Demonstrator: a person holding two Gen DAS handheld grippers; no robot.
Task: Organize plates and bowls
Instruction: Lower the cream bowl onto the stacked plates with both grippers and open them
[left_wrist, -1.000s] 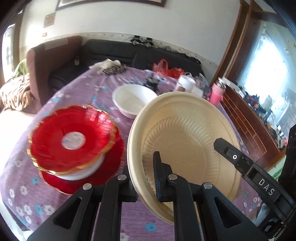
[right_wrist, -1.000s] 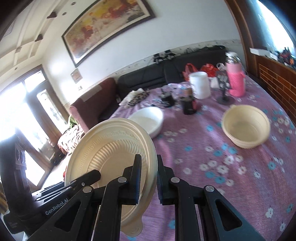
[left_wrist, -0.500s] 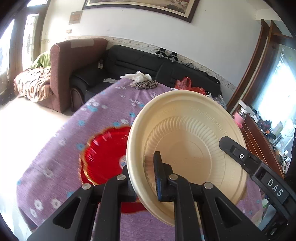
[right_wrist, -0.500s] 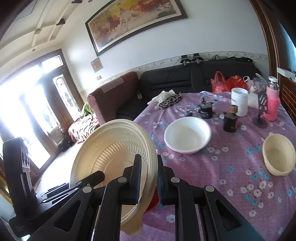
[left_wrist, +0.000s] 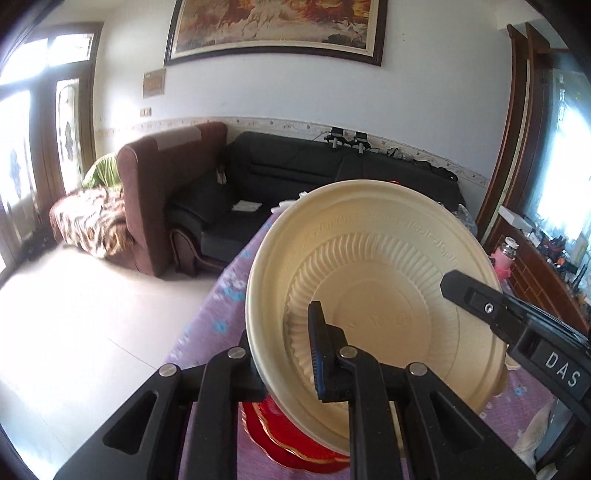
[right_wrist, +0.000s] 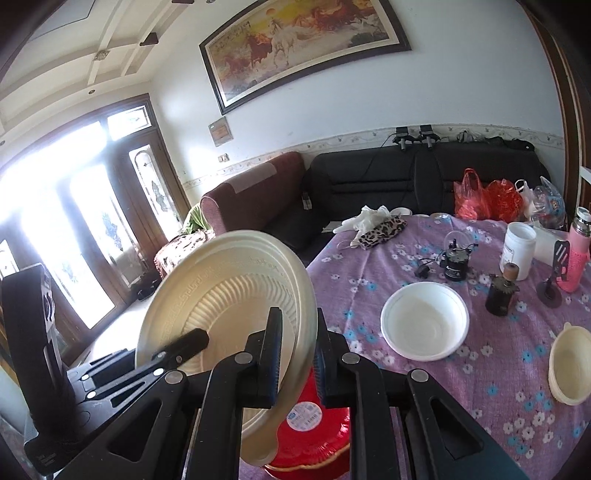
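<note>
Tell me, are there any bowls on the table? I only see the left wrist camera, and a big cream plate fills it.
Observer: Yes, a white bowl sits on the purple tablecloth.
Operator: Only that one?
Observer: No, a cream bowl sits at the right edge of the right wrist view, apart from the white one.
Operator: What else is there?
Observer: A small dark bottle with a cork stands upright just beyond the white bowl.

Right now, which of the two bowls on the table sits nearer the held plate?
The white bowl, at the table's middle beside the cream plate; the cream bowl sits farther off at the right edge.
</note>
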